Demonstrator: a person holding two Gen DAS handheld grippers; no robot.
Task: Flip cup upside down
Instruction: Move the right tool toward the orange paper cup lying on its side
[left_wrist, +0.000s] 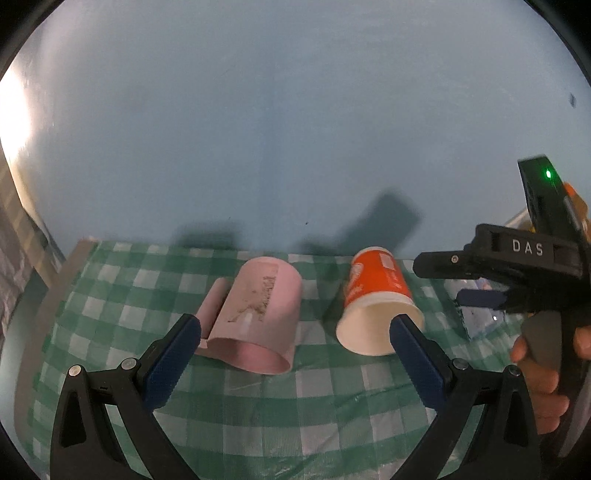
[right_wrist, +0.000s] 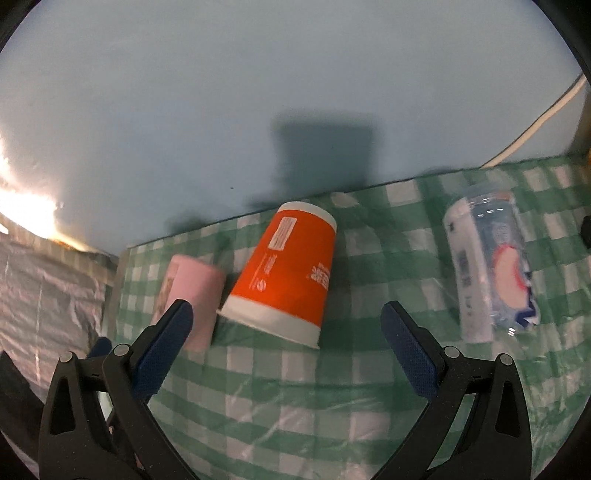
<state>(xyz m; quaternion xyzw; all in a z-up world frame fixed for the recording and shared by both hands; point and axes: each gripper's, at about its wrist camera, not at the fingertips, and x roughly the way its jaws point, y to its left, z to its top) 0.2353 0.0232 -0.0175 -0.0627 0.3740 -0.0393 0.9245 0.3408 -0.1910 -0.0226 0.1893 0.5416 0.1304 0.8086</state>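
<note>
Orange cup (right_wrist: 286, 271) sitting rim-down on the bench, both grippers empty

Cup's upside down on the green check cloth (right_wrist: 295, 398) near the back edge by the blue wall (right_wrist: 258, 92), looks a bit tilted in both views but could be lens/blur. Pink mug (left_wrist: 258, 314) lies on its side just to its left, not touching afaict. Left gripper (left_wrist: 295, 332) has fingers wide apart w/ nothing between, mug mouth facing it. Right gripper (right_wrist: 284, 325) same deal, fingers apart, hovering in front of the cup. Plastic-wrapped pack (right_wrist: 491, 266) lies off to the right, well apart from the cup.
</note>
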